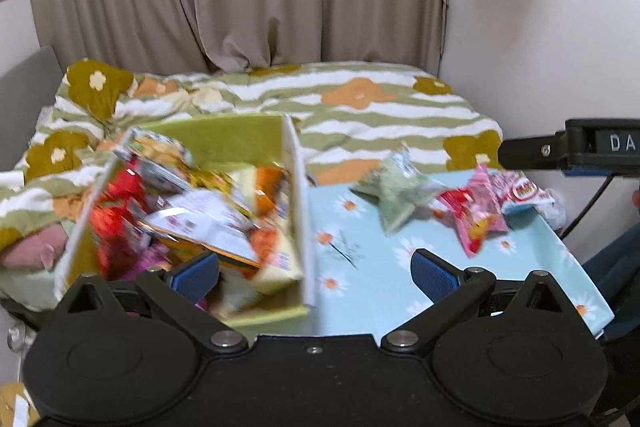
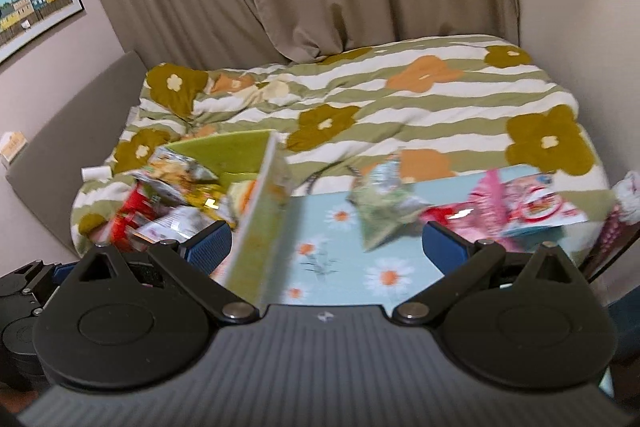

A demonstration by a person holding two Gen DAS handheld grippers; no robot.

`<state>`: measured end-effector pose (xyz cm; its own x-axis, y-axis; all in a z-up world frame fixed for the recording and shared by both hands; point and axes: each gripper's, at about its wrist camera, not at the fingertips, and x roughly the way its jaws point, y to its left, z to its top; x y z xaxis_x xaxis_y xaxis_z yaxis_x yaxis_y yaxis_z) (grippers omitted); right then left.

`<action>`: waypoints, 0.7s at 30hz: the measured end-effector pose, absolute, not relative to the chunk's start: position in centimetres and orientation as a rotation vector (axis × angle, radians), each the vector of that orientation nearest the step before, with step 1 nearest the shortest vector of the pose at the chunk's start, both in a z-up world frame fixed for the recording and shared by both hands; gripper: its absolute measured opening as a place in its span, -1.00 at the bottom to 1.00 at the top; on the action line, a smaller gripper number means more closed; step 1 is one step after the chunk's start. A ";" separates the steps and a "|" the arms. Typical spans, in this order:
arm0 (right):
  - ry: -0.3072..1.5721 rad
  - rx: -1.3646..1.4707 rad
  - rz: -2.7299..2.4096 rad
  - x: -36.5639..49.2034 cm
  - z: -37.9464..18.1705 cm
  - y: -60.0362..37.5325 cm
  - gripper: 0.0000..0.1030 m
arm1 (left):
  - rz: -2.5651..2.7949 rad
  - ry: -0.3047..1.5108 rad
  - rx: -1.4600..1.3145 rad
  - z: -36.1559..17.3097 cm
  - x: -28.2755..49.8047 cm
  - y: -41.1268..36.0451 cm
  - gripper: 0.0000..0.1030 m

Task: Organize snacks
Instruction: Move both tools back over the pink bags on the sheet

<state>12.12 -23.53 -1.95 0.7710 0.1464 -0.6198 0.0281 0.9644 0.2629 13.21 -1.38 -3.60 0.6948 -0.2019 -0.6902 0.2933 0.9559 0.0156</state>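
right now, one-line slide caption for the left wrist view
Open left gripper faces a green snack-filled box beside loose packets on a daisy-print table.

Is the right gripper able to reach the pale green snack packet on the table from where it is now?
Probably yes. The right gripper is open and empty, and the pale green snack packet lies ahead of it on the daisy-print table, with nothing in between. The green box stands off to the left.

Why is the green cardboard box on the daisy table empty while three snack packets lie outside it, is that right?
Not quite. The green cardboard box is not empty: it is piled with snack packets, red, orange and yellow ones, as the left wrist view shows. The rest holds: the box stands on the light blue daisy-print table, and the pale green packet, pink packet and white-and-red packet lie outside it.
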 end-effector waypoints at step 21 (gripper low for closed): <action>0.773 0.086 0.128 15.6 -11.1 -33.7 1.00 | -0.115 1.129 -0.044 -15.6 12.4 -12.3 1.00</action>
<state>15.64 -33.67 -11.08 0.7088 0.1465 -0.6900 -0.0837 0.9888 0.1240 12.40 -12.29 -15.65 0.4226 -0.1140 -0.8991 0.0692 0.9932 -0.0935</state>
